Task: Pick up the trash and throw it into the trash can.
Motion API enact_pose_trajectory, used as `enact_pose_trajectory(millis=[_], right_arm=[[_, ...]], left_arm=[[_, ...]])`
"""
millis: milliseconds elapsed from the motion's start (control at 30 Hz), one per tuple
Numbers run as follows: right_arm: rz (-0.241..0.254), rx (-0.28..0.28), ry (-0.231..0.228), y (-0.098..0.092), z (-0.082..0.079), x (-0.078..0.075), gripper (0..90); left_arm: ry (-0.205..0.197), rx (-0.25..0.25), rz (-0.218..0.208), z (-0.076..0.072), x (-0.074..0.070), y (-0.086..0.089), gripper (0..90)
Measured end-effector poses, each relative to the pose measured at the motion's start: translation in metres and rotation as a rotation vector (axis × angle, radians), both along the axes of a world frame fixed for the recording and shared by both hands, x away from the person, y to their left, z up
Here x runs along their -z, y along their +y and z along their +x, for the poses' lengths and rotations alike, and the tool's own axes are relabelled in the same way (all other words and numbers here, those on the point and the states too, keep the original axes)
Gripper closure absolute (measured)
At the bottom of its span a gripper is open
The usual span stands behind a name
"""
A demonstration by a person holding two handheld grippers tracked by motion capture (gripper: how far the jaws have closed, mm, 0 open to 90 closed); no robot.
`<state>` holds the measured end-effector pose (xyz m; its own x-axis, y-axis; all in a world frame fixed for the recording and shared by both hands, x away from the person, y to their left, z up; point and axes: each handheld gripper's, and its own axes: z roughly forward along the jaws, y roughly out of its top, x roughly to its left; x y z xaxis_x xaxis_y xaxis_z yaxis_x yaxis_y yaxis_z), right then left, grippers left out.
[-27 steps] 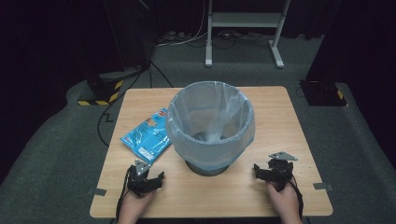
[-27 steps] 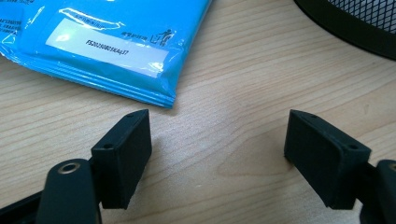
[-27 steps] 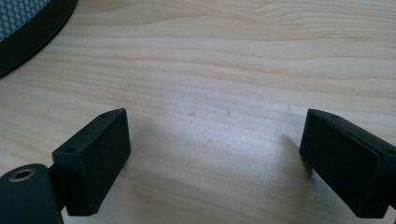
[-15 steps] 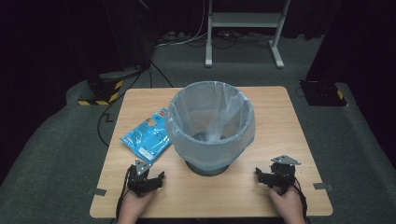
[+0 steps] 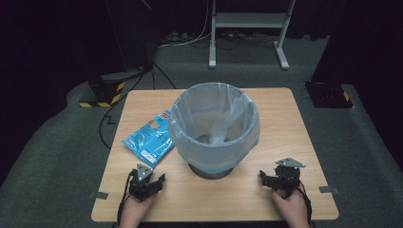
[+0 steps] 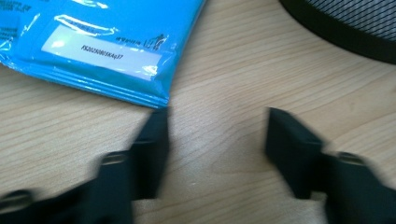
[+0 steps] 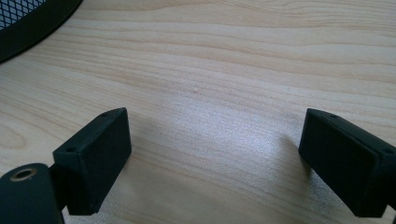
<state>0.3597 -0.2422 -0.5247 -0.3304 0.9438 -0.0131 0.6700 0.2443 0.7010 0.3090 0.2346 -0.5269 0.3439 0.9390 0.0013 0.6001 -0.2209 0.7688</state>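
Sitting mid-table, the bin (image 5: 215, 130) is wearing its clear liner (image 5: 237, 142) folded over the rim; inside I'm only seeing liner, contents too unclear to call. The blue packet (image 5: 148, 139) is lying flat on the table (image 5: 294, 118) at the bin's 9 o'clock, touching nothing. The left gripper (image 5: 154, 179) is parked at the packet's 6 o'clock, jaws partly apart and gripping nothing, tips just short of the packet's corner (image 6: 159, 95). The right gripper (image 5: 267, 176) is resting at the bin's 4 o'clock, jaws spread wide over bare wood. My read: nothing picked yet; grabbing the packet and dropping it in the bin are both pending.
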Motion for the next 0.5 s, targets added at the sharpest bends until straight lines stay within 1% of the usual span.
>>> enact_pose_trajectory(millis=[33,133,167,200,233,267,300,333,367,400,433,467,500], right_arm=[[0.0,0.0,0.0,0.0,0.0,0.0,9.0],[0.0,0.0,0.0,0.0,0.0,0.0,9.0],[0.0,0.0,0.0,0.0,0.0,0.0,9.0],[0.0,0.0,0.0,0.0,0.0,0.0,9.0],[0.001,0.0,0.0,0.0,0.0,0.0,9.1],[0.001,0.0,0.0,0.0,0.0,0.0,9.1],[0.0,-0.001,0.0,0.0,0.0,0.0,9.2],[0.001,-0.001,0.0,0.0,0.0,0.0,9.3],[0.001,-0.001,0.0,0.0,0.0,0.0,9.3],[0.002,-0.001,0.0,0.0,0.0,0.0,9.5],[0.001,-0.003,0.0,0.0,0.0,0.0,9.6],[0.002,-0.003,-0.002,0.0,0.0,0.0,9.6],[0.002,-0.003,-0.003,0.0,0.0,0.0,9.7]], left_arm=[[-0.003,0.004,0.004,0.0,-0.003,0.001,73.9],[-0.01,0.003,0.012,0.001,-0.007,-0.001,85.4],[-0.022,-0.001,0.011,0.003,-0.01,-0.001,85.4],[-0.032,-0.003,0.016,0.005,-0.013,0.0,88.3],[-0.047,-0.017,0.009,0.008,-0.017,0.001,89.5],[-0.06,-0.029,0.011,0.013,-0.021,0.003,89.5],[-0.084,-0.061,0.018,0.023,-0.03,0.007,88.9],[-0.084,-0.061,0.018,0.023,-0.03,0.007,83.1],[-0.095,-0.078,0.008,0.029,-0.033,0.01,83.1],[-0.099,-0.104,0.002,0.036,-0.036,0.012,76.0],[-0.1,-0.131,-0.002,0.044,-0.037,0.015,70.5],[-0.094,-0.153,-0.002,0.051,-0.036,0.018,67.1],[-0.071,-0.166,-0.001,0.058,-0.034,0.02,59.5]])
